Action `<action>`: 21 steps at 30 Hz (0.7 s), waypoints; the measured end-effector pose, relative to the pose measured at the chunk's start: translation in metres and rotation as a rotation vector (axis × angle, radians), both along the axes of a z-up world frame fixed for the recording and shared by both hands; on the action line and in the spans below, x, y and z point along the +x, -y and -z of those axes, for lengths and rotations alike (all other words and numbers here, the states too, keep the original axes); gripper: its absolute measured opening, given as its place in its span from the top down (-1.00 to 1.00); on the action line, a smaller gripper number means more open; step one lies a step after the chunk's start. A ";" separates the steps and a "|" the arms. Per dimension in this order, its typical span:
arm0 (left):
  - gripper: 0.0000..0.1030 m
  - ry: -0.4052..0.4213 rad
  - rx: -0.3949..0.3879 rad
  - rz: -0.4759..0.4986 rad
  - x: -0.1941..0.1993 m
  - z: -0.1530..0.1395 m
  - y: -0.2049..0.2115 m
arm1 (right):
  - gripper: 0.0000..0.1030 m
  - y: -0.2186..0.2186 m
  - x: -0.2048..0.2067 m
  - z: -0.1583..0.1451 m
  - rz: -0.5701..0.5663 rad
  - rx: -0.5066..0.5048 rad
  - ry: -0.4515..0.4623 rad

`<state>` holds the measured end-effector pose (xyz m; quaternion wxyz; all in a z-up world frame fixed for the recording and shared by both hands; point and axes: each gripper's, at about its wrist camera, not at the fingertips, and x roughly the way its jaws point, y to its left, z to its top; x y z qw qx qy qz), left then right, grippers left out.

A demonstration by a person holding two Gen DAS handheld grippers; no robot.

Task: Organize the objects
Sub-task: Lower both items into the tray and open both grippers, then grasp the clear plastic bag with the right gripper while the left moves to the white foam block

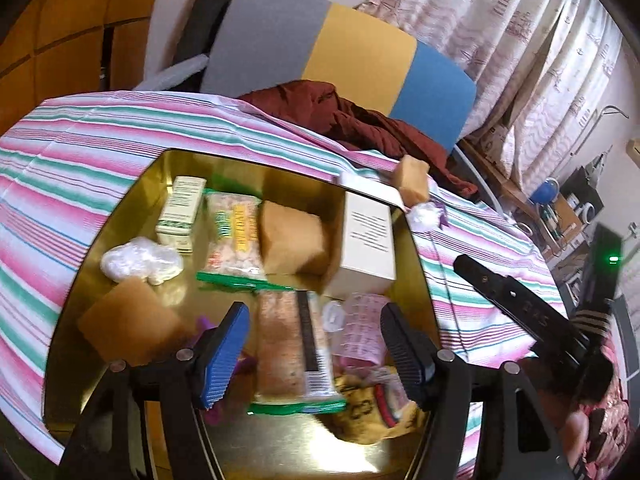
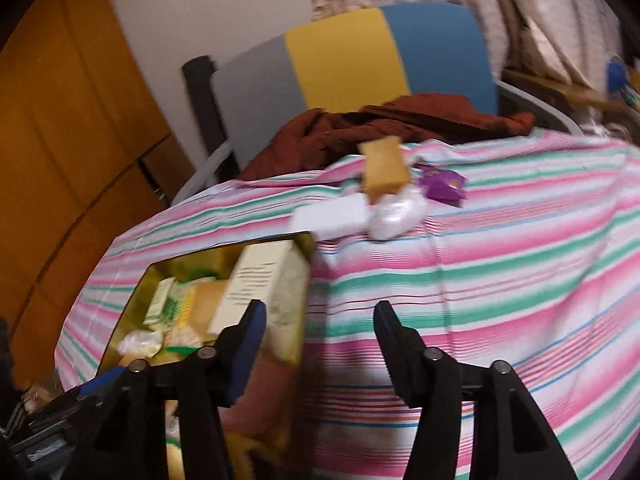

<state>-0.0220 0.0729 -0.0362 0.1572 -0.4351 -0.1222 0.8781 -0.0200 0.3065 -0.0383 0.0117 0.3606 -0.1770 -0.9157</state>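
A gold tin (image 1: 100,252) sits on a striped cloth (image 1: 80,140) and holds several things: snack packs (image 1: 234,236), tan sponges (image 1: 290,240), a white box (image 1: 366,248), a small green box (image 1: 180,210) and a white bag (image 1: 140,262). My left gripper (image 1: 312,344) is open and empty over a long snack pack (image 1: 292,352) in the tin. My right gripper (image 2: 320,336) is open and empty above the cloth, right of the tin (image 2: 132,292). A tan sponge (image 2: 384,164), a white bag (image 2: 396,212), a purple wrapper (image 2: 444,184) and a white box (image 2: 332,216) lie on the cloth beyond it.
A chair (image 1: 360,52) with a grey, yellow and blue back stands behind the table, with a dark red garment (image 1: 360,120) on it. Curtains (image 1: 500,20) hang at the back right. A wooden cabinet (image 2: 60,120) is at the left.
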 end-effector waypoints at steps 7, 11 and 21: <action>-0.34 -0.029 -0.035 0.032 -0.027 -0.020 -0.013 | -0.16 -0.044 -0.033 0.016 0.097 -0.069 0.054; -0.34 -0.051 -0.065 0.057 -0.053 -0.035 -0.020 | -0.18 -0.061 -0.064 0.019 0.117 -0.083 0.064; -0.34 -0.052 -0.256 0.226 -0.134 -0.051 -0.070 | -0.21 -0.071 -0.141 0.038 0.117 -0.126 0.100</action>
